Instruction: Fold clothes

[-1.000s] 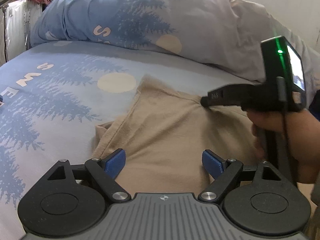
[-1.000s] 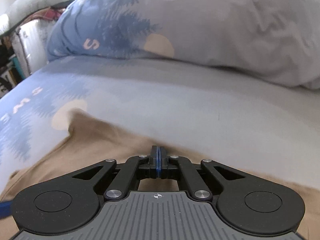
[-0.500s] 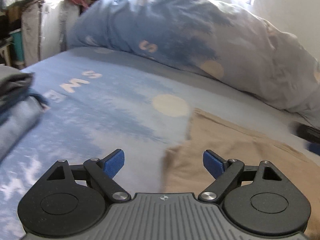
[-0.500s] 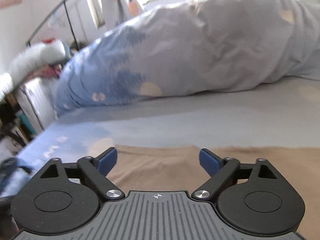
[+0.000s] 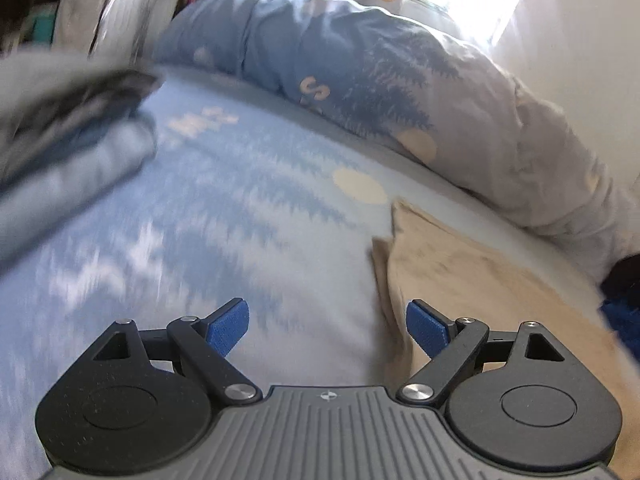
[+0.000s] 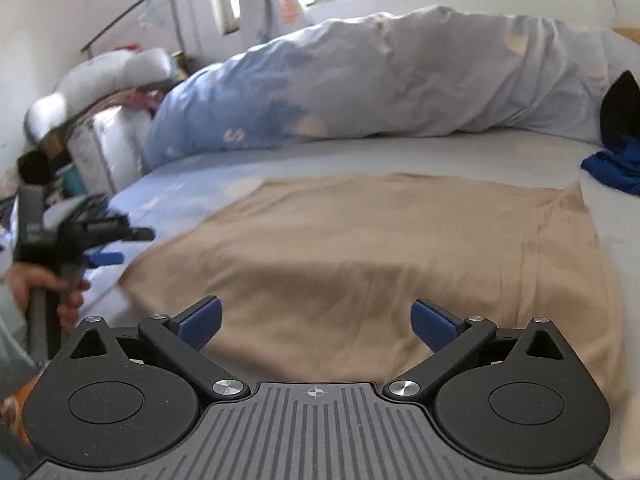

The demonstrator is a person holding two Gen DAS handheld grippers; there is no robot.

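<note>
Lying flat — tan garment (image 6: pixel 380 248) below jaws

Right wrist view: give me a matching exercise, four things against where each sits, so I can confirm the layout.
Things:
1. flat tan cloth garment
2. crumpled dark blue cloth
3. bunched pale blue printed duvet
4. left gripper

Places:
A. far right on the bed
B. left edge, off the garment
C. spread across the middle of the bed
D. heaped along the far side of the bed

Pairs: 1-C, 2-A, 3-D, 4-B
</note>
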